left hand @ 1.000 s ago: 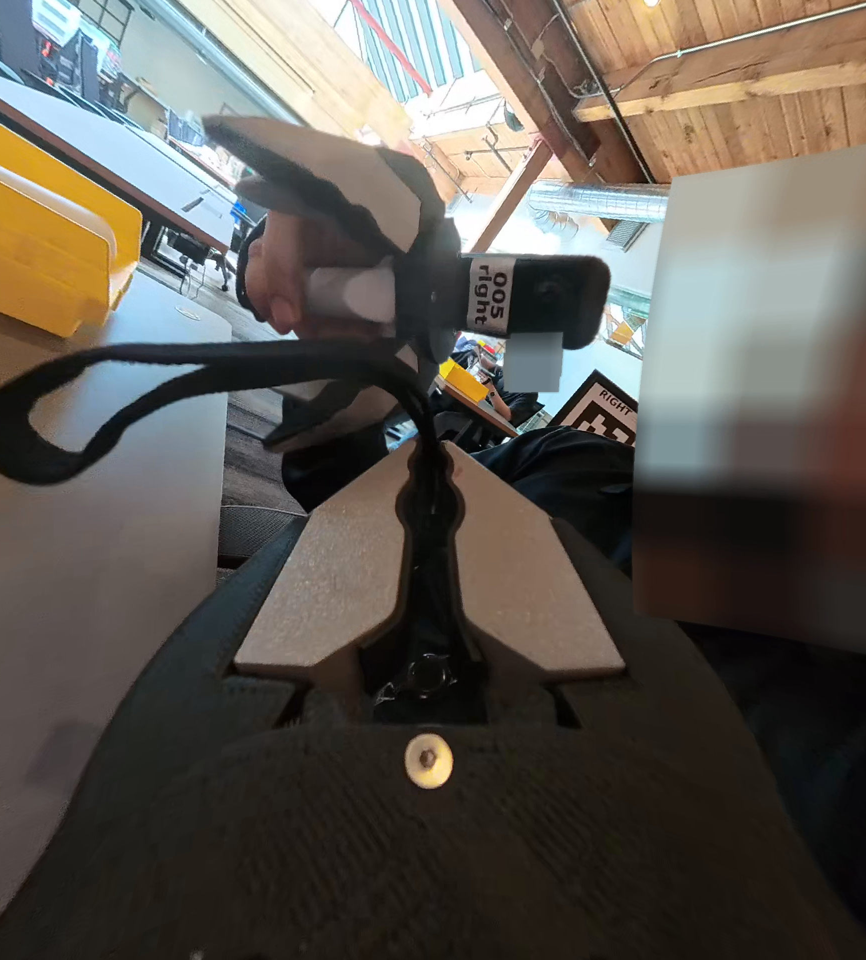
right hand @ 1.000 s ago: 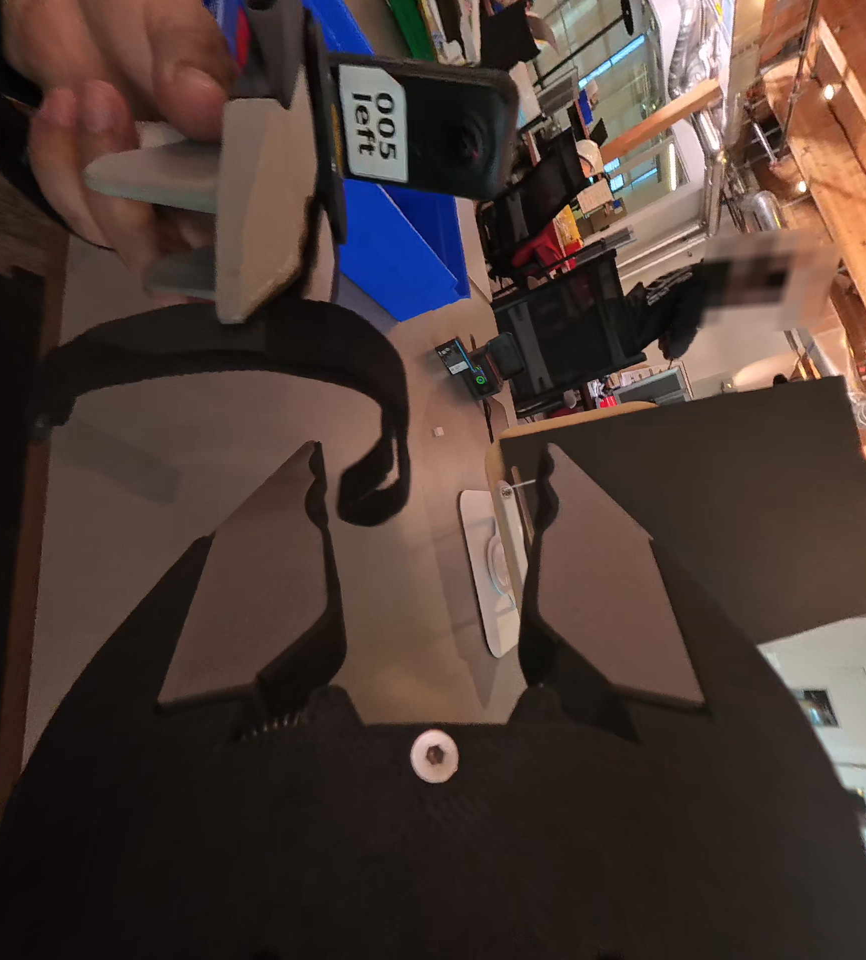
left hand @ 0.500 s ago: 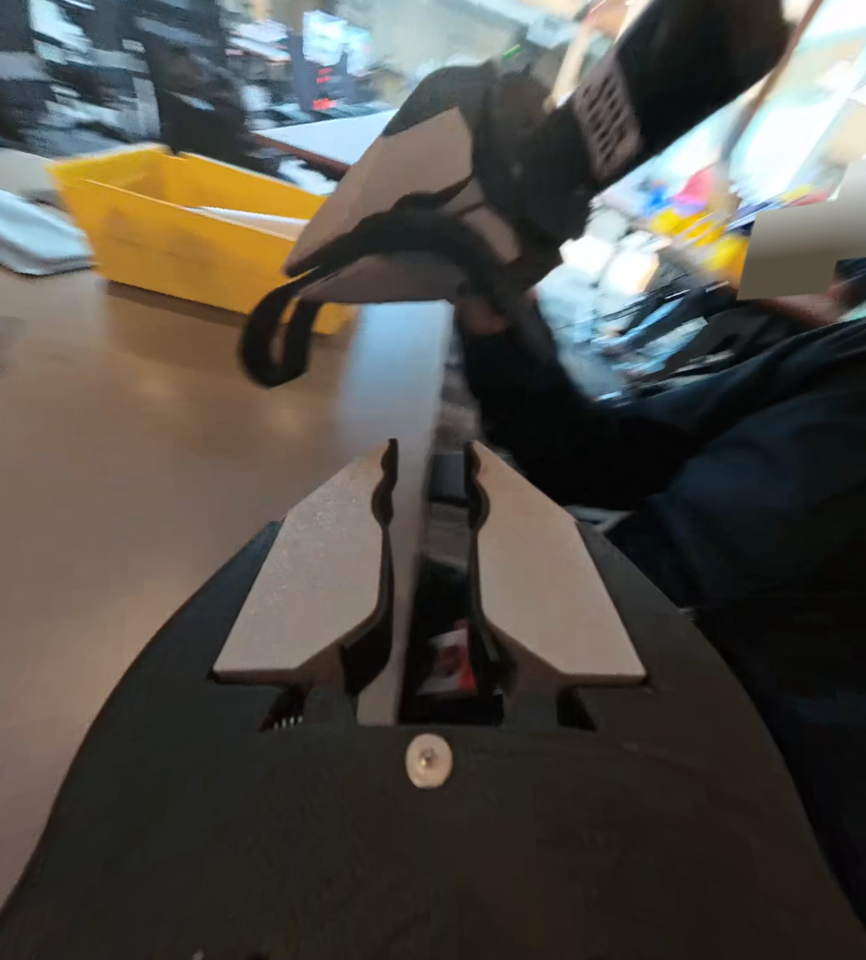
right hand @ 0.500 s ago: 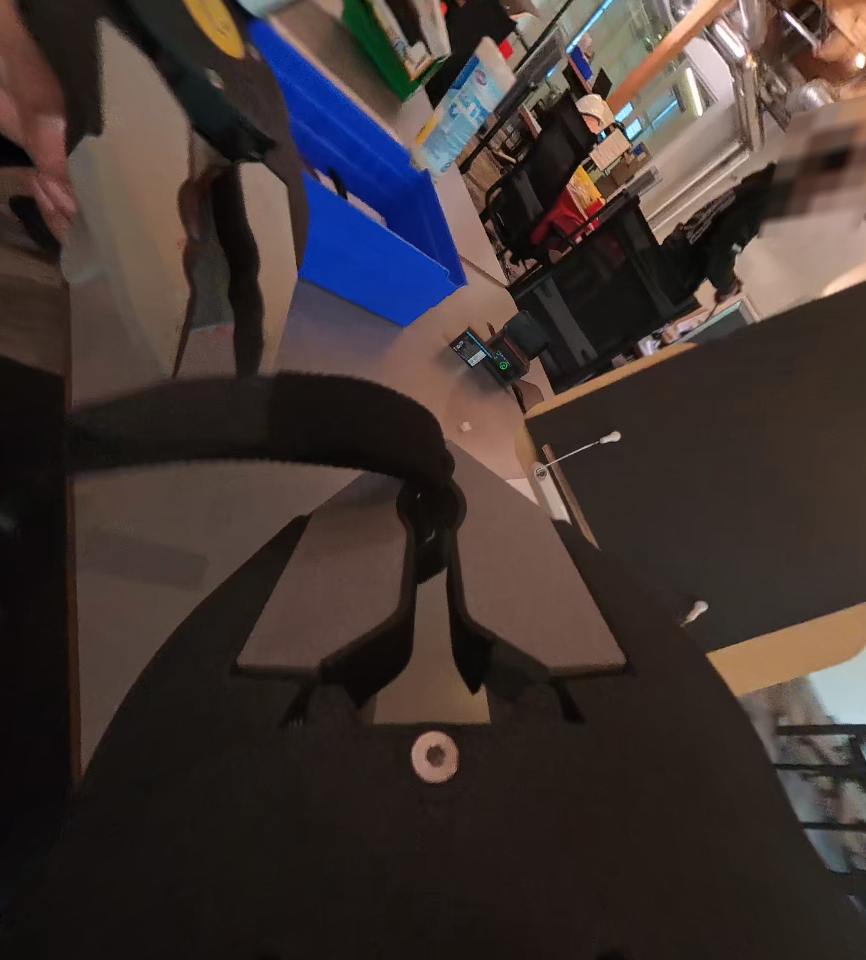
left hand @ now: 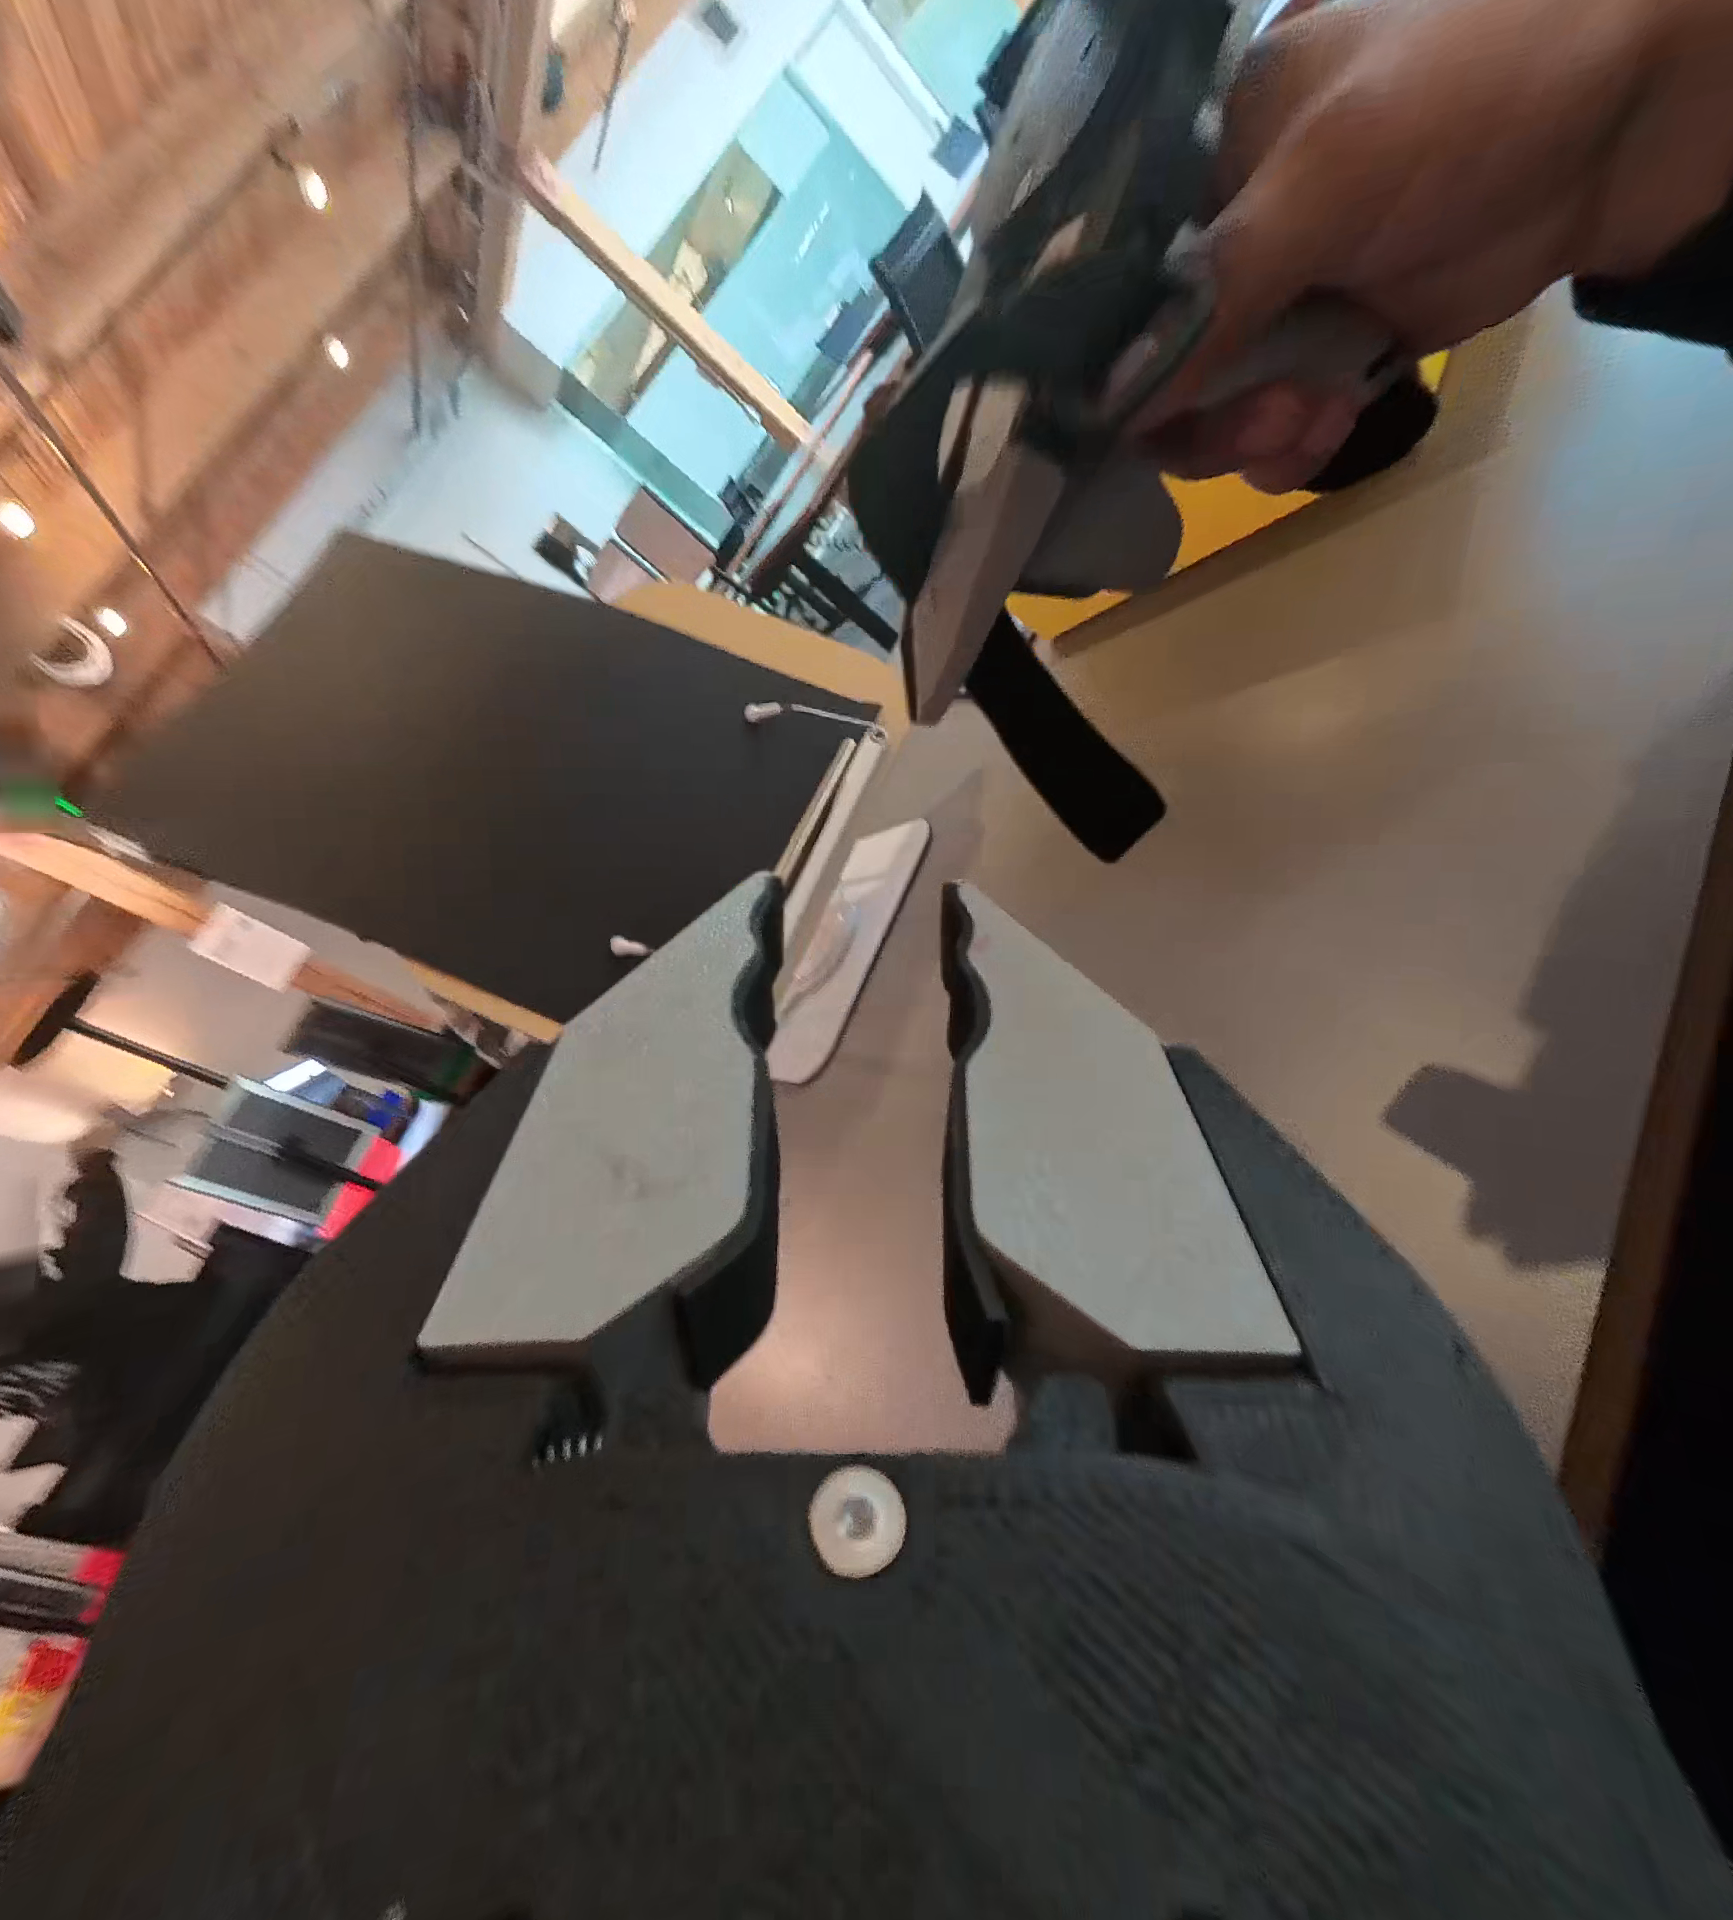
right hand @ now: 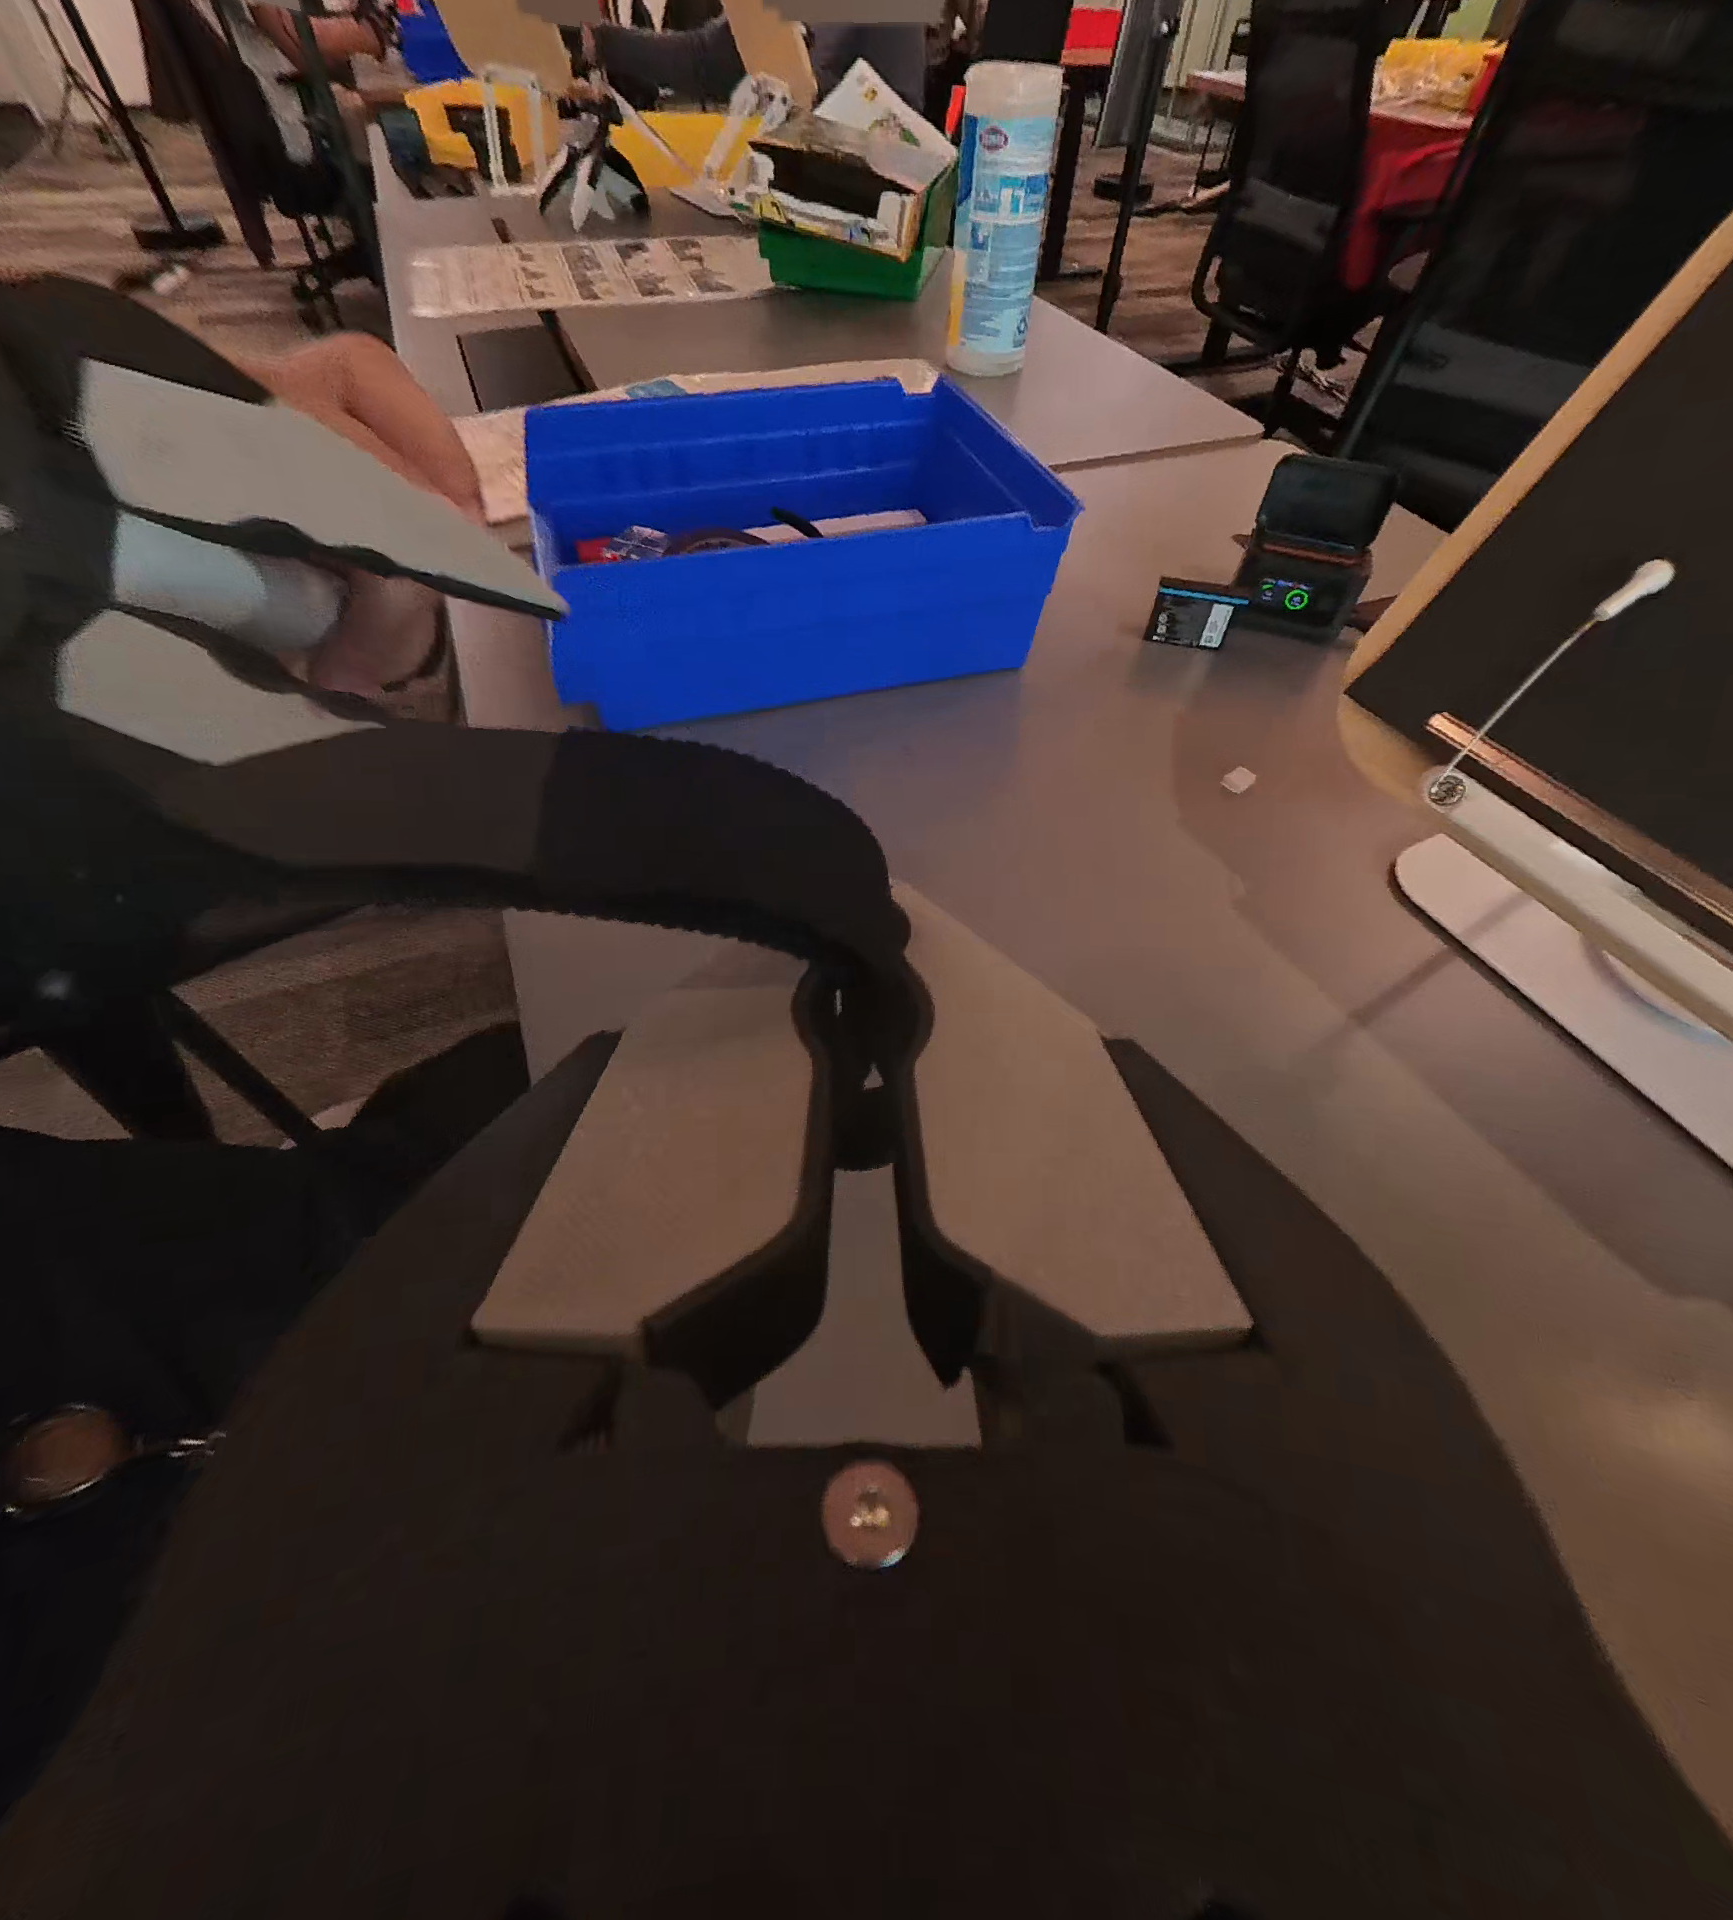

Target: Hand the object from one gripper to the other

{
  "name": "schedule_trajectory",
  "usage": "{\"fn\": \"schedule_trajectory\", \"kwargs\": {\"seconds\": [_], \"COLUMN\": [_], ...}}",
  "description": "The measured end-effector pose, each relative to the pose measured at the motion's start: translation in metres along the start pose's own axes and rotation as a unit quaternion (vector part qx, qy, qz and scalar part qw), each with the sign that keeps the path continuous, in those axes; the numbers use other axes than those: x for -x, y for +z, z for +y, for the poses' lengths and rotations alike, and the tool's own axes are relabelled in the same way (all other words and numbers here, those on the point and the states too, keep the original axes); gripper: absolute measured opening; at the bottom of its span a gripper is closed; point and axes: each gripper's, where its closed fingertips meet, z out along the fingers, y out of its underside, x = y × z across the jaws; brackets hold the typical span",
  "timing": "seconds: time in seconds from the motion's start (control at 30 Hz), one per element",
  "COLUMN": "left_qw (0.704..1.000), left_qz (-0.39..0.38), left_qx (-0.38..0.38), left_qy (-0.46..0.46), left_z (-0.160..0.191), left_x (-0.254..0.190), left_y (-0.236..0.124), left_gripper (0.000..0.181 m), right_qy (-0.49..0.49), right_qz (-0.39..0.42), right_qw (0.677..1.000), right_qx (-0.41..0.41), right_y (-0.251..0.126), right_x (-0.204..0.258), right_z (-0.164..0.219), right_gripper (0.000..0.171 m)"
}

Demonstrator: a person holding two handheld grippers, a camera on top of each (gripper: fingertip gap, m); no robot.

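The object is a black fabric strap (right hand: 696, 821). My right gripper (right hand: 860, 1013) is shut on one end of it, and the rest curves away to the left above the table. In the left wrist view the right gripper (left hand: 945, 665) shows at the upper right in a person's hand (left hand: 1444, 187), with the strap (left hand: 1059, 748) hanging below its tips. My left gripper (left hand: 857, 925) is open and empty, with table showing between its jaws. It is below and apart from the strap. One of its grey fingers (right hand: 322, 499) shows at the left of the right wrist view.
A blue bin (right hand: 789, 582) holding small items stands on the grey table (right hand: 1101, 883) ahead. A black board on a metal stand (right hand: 1620, 935) is at the right, with a small device (right hand: 1309, 561) beside it. A yellow bin (left hand: 1246, 520) lies behind the right gripper. A wipes canister (right hand: 997, 218) stands farther back. The tips of one gripper are about 8 cm away from the tips of the other.
One second ago the left gripper was shut on the strap and the right was open. The right then shut on the strap, the left let go, opened wider and drew away.
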Motion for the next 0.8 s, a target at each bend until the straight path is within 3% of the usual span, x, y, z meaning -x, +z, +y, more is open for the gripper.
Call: {"fn": "schedule_trajectory", "kwargs": {"seconds": [0.1,0.2,0.33,0.5,0.67,0.8], "left_qw": [1.000,0.989,0.937,0.924,0.917,0.942], "left_qz": [0.011,0.105,0.221,0.206,0.219,0.188], "left_qx": [-0.004,-0.041,-0.075,-0.063,-0.048,-0.027], "left_qy": [0.013,-0.100,-0.260,-0.315,-0.331,-0.277], "left_z": [-0.008,-0.022,-0.035,-0.029,-0.025,-0.009], "left_x": [-0.010,-0.027,-0.035,-0.028,-0.040,-0.037], "left_y": [-0.002,-0.009,-0.024,-0.014,-0.002,0.006], "left_gripper": [0.030,0.035,0.047,0.045,0.038,0.013], "right_qy": [-0.021,-0.068,-0.170,-0.291,-0.396,-0.394], "right_qz": [0.014,0.038,0.109,0.176,0.290,0.258], "right_qw": [1.000,0.997,0.978,0.940,0.871,0.881], "right_qx": [0.013,0.025,0.052,0.032,0.029,0.044], "right_y": [0.003,0.007,0.011,0.016,0.017,0.027], "right_x": [0.000,0.000,-0.006,0.002,0.001,0.009], "right_z": [0.003,0.004,0.006,-0.011,-0.027,-0.018], "right_gripper": [0.000,0.000,0.000,0.000,0.000,0.005]}}
